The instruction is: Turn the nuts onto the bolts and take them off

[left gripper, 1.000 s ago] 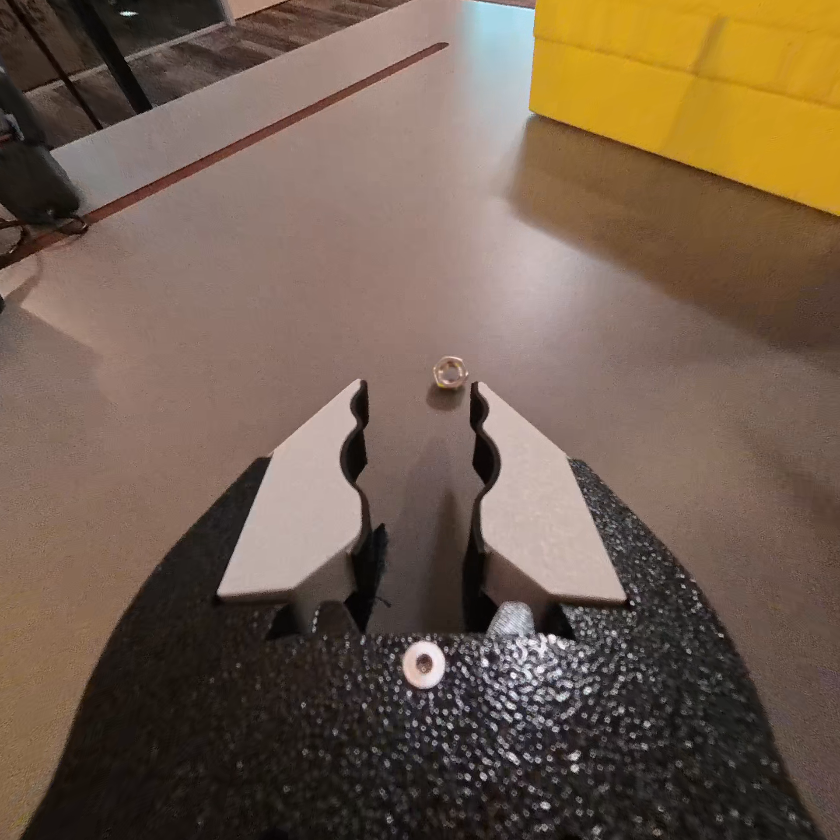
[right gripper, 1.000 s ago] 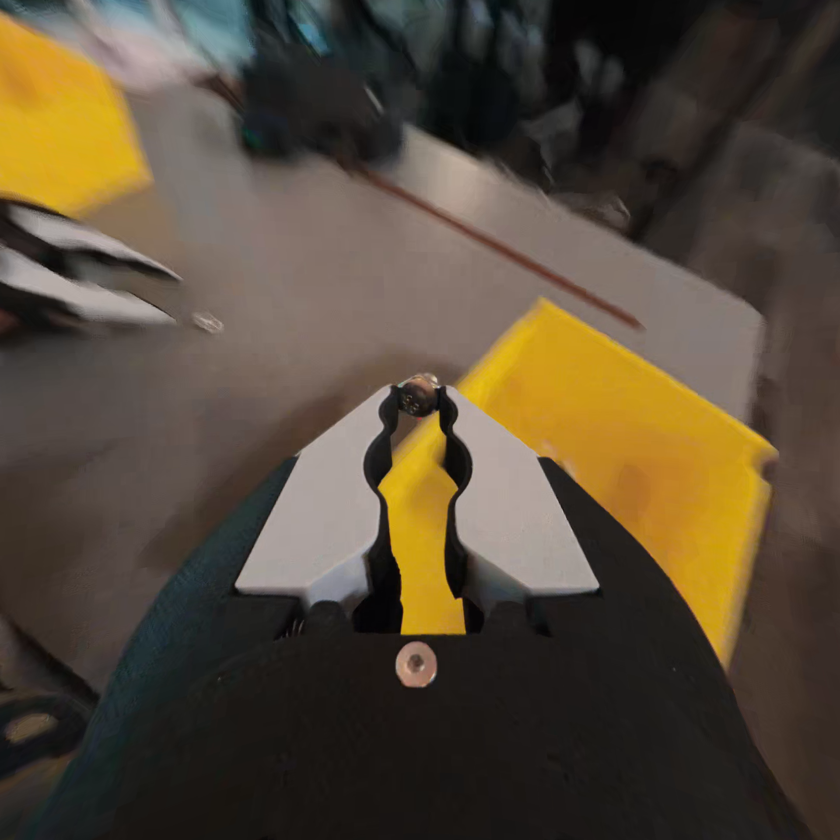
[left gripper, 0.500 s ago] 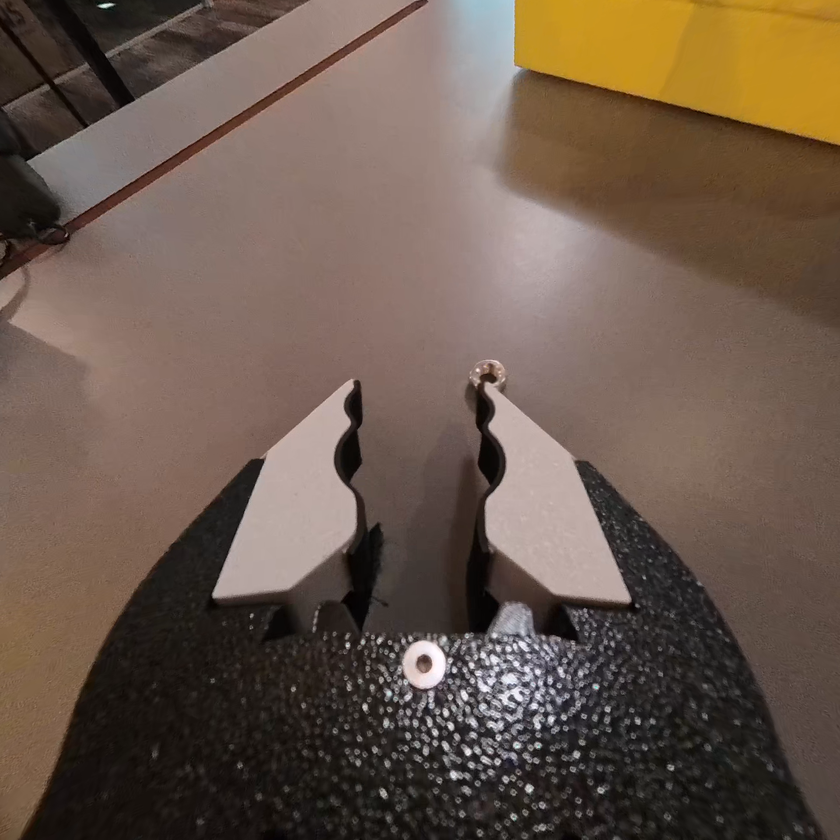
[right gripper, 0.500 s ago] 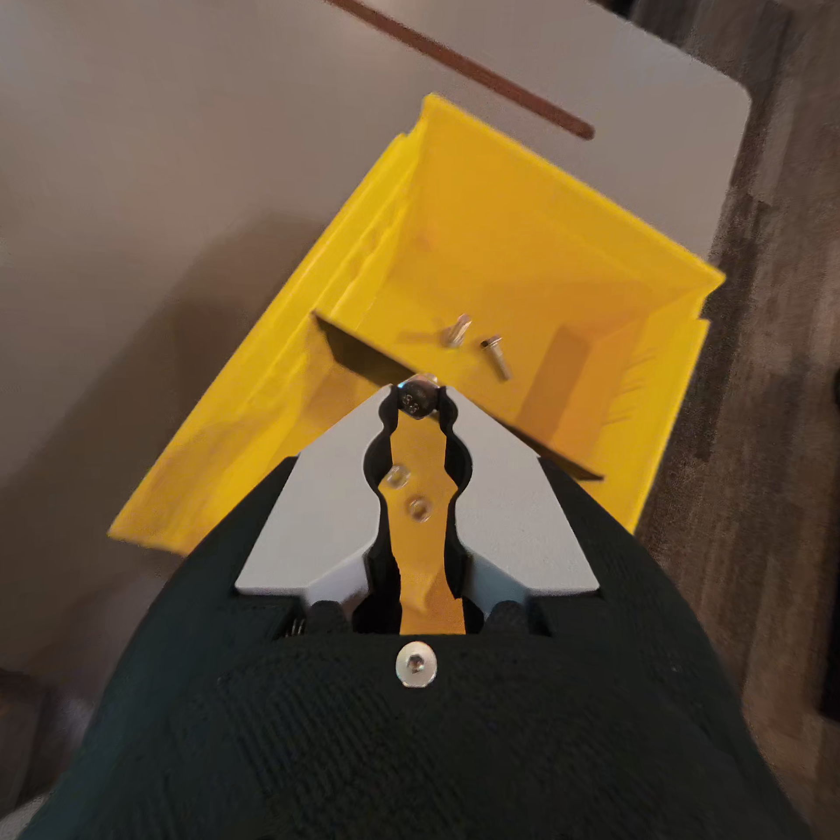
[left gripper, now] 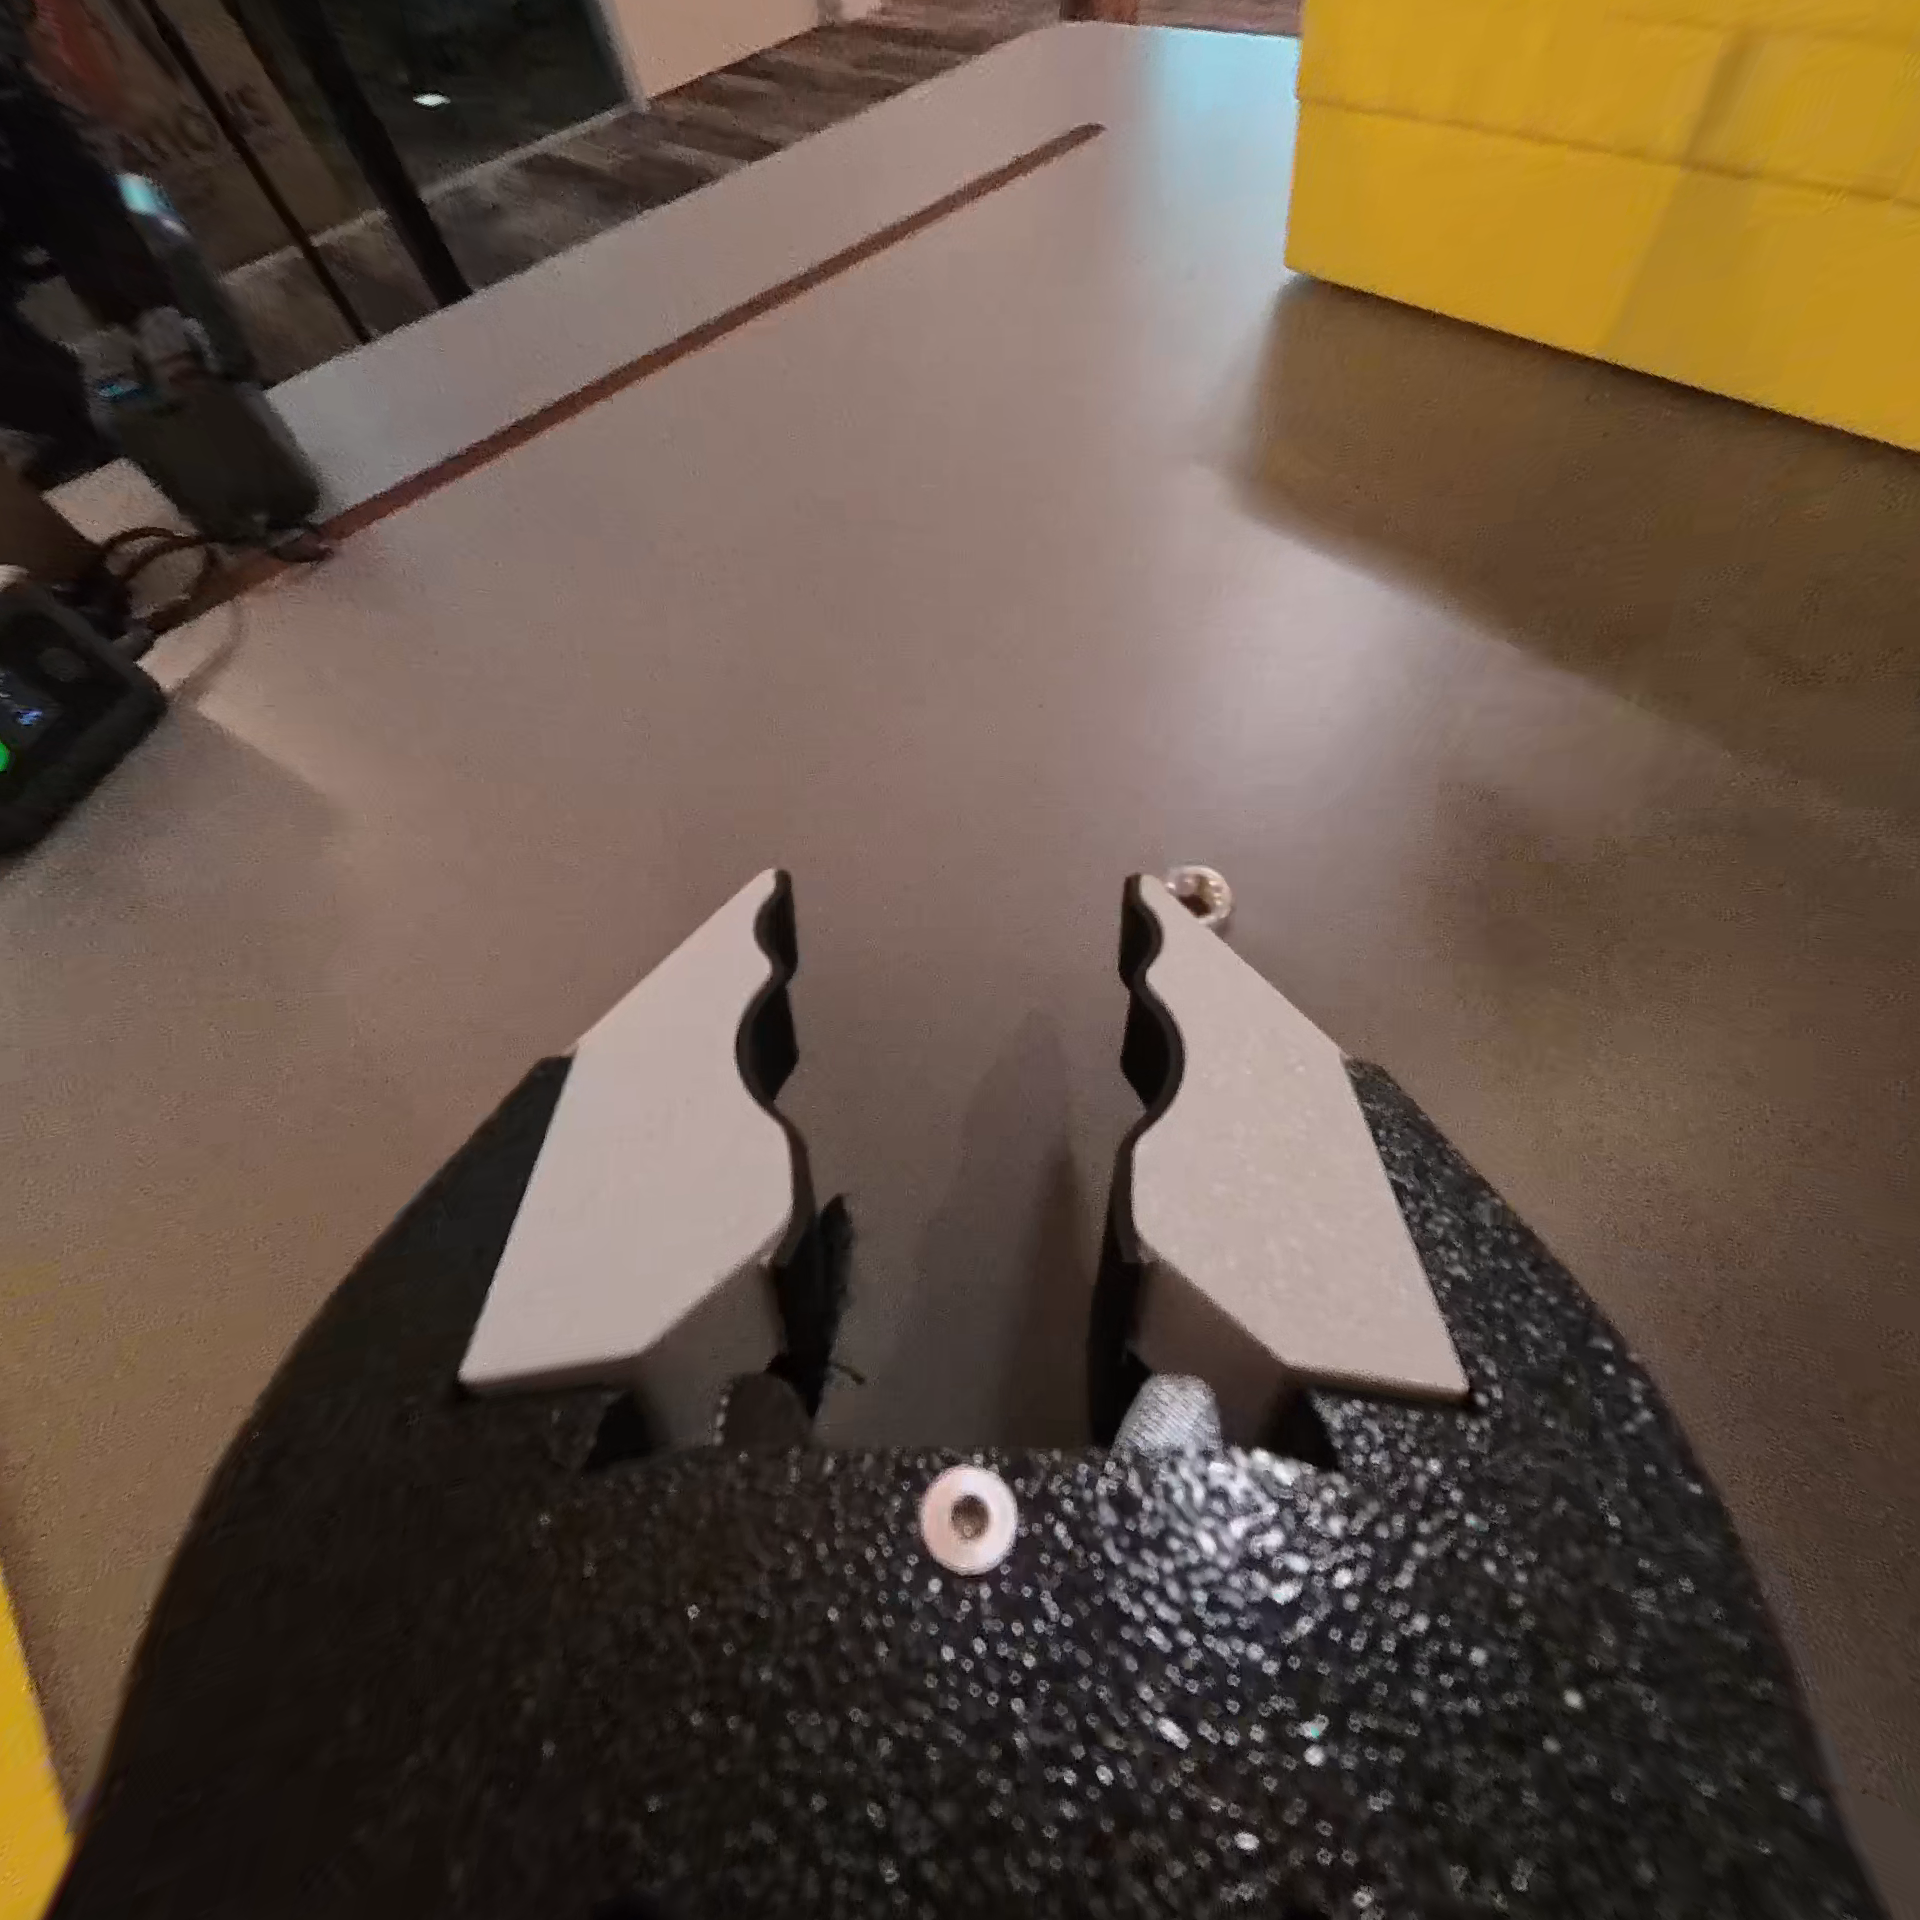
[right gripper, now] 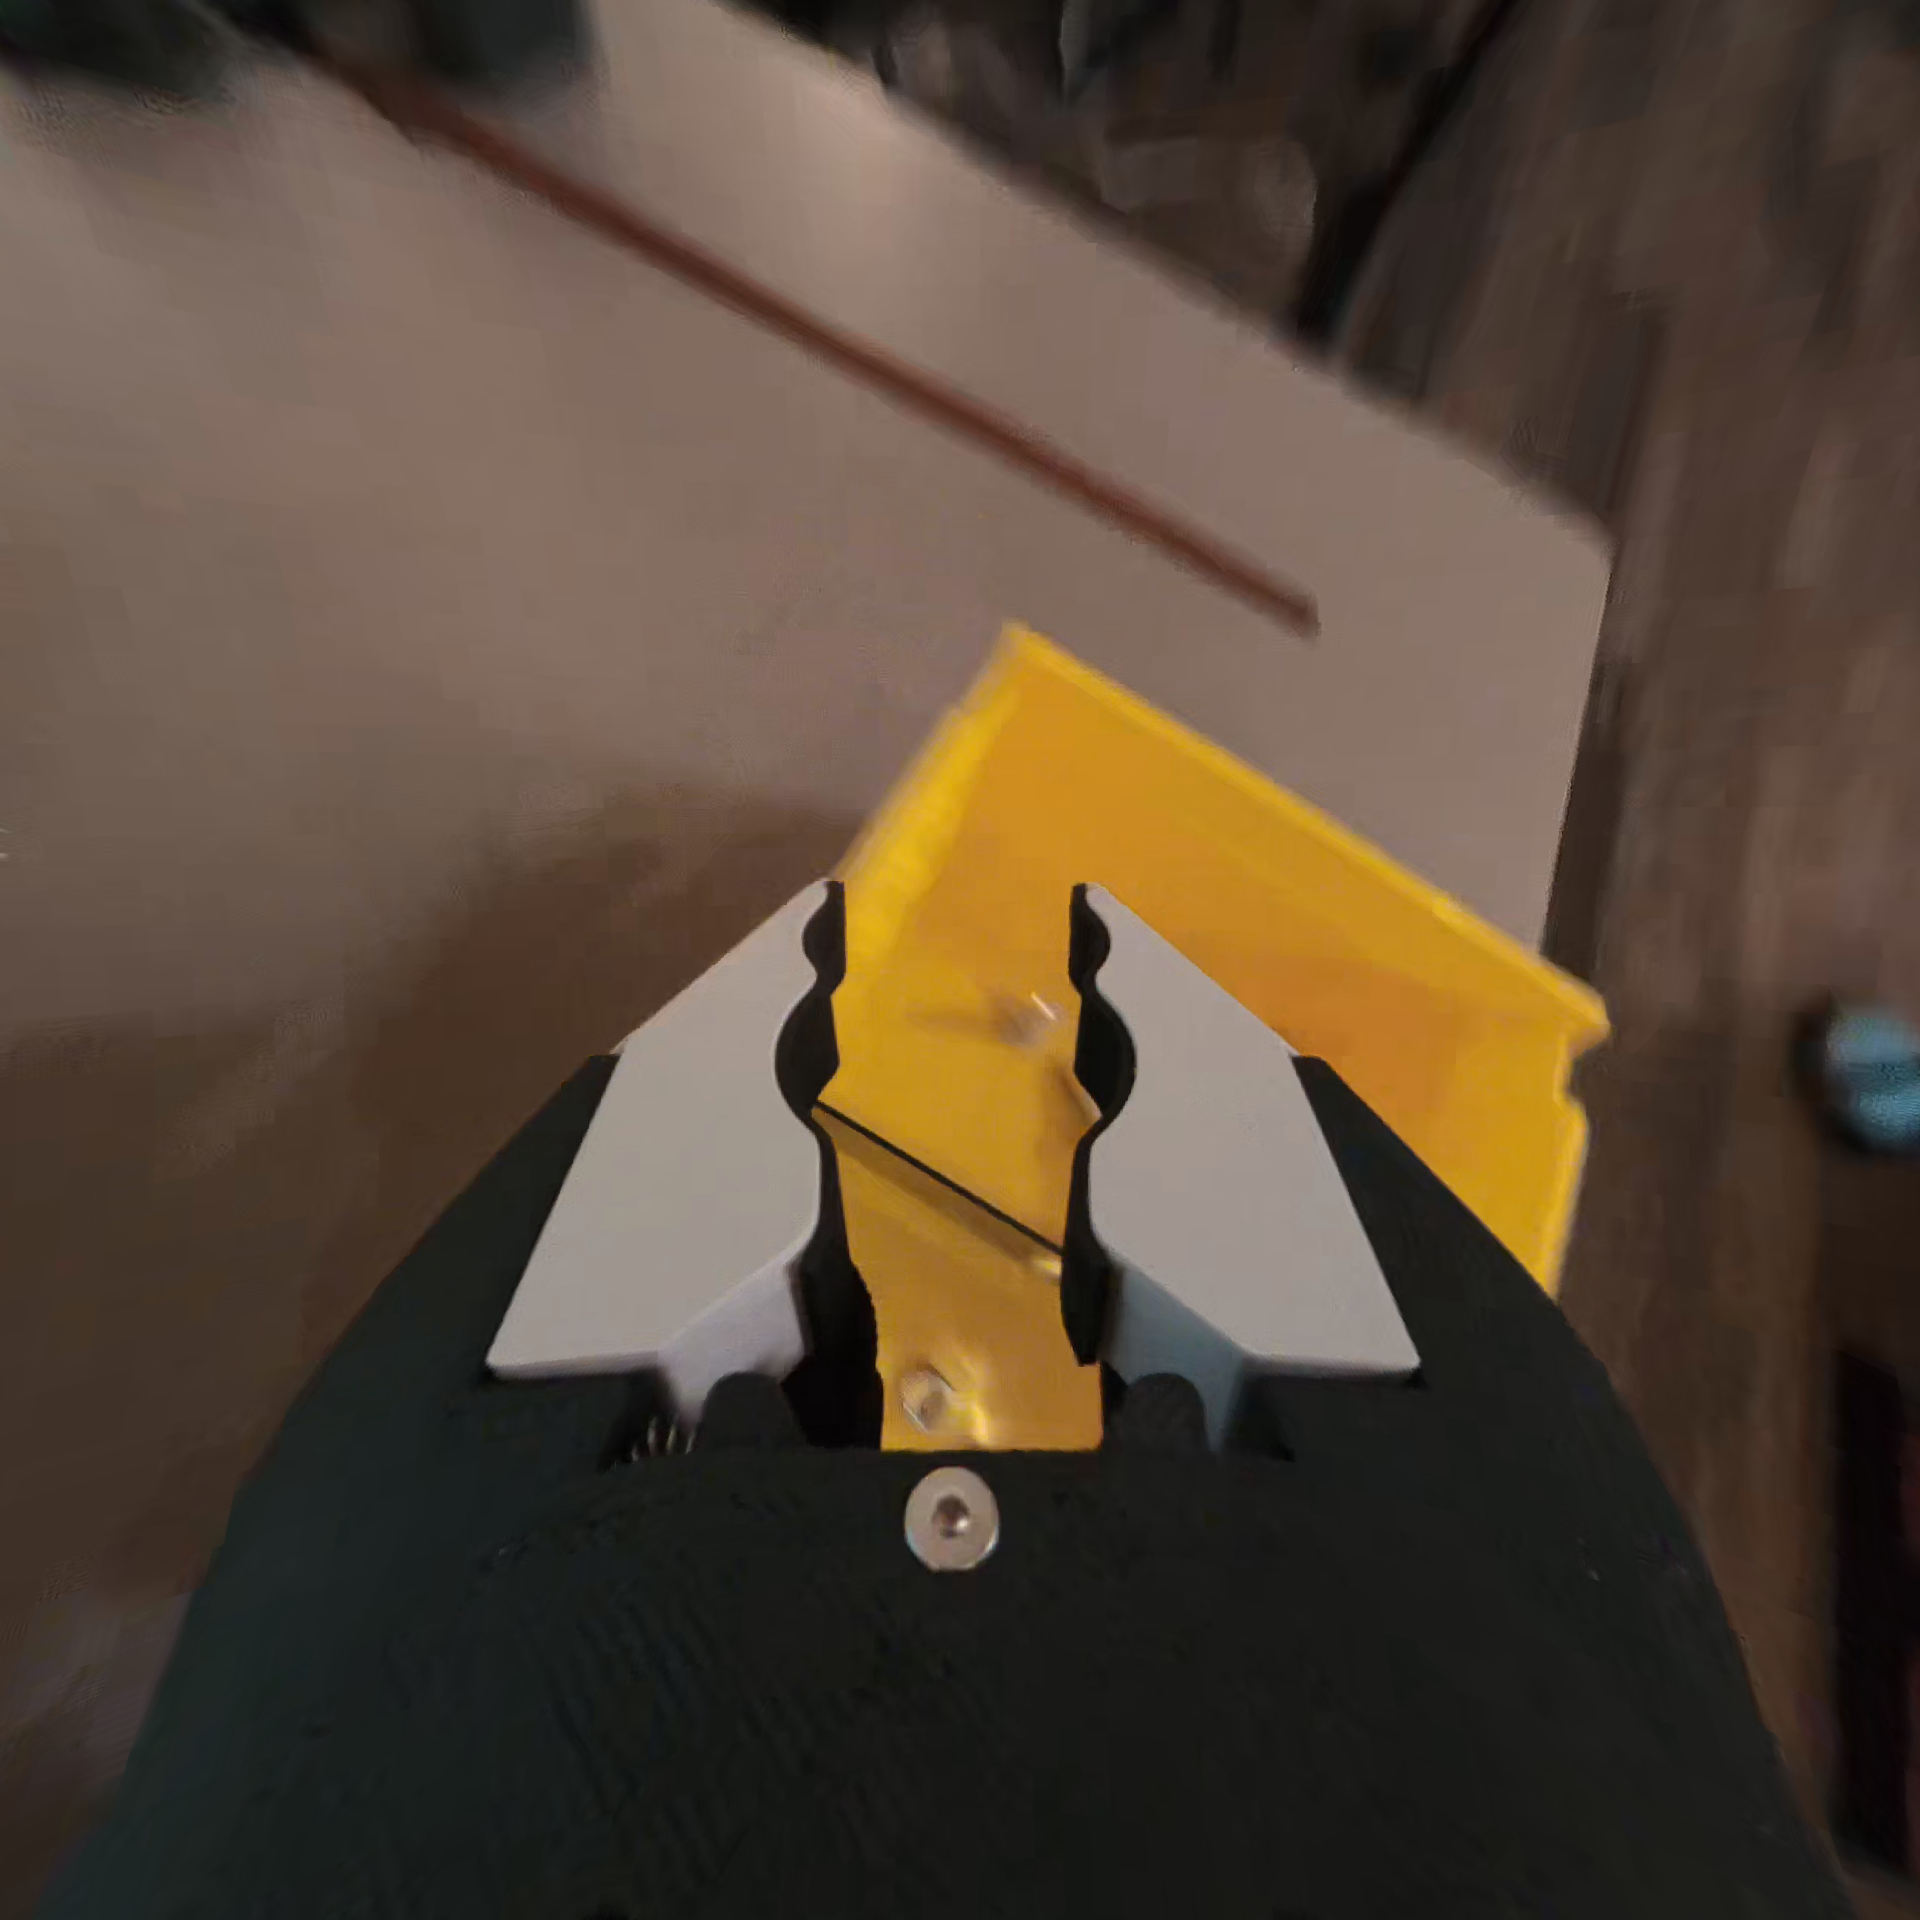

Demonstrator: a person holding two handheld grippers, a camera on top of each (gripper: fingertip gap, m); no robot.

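In the left wrist view, a small silver nut (left gripper: 1200,891) lies on the grey-brown table (left gripper: 935,582), just past the tip of the right finger of my left gripper (left gripper: 956,896), which is open and empty, low over the table. In the right wrist view, my right gripper (right gripper: 956,899) is open and empty above a yellow bin (right gripper: 1226,831). A bolt (right gripper: 1023,1016) lies in the bin's far compartment, seen between the fingers. A nut (right gripper: 923,1394) lies in the near compartment, behind a divider. The view is blurred.
A yellow bin (left gripper: 1621,197) stands at the far right of the left wrist view. A dark groove (left gripper: 707,322) runs along the table. Black devices with cables (left gripper: 62,707) sit at the left edge. The table's far edge (right gripper: 1558,727) is close behind the bin.
My right gripper has opened and no longer holds the bolt; it swung over the bin. My left gripper has shifted left, so the nut now lies off its right fingertip, and opened wider.
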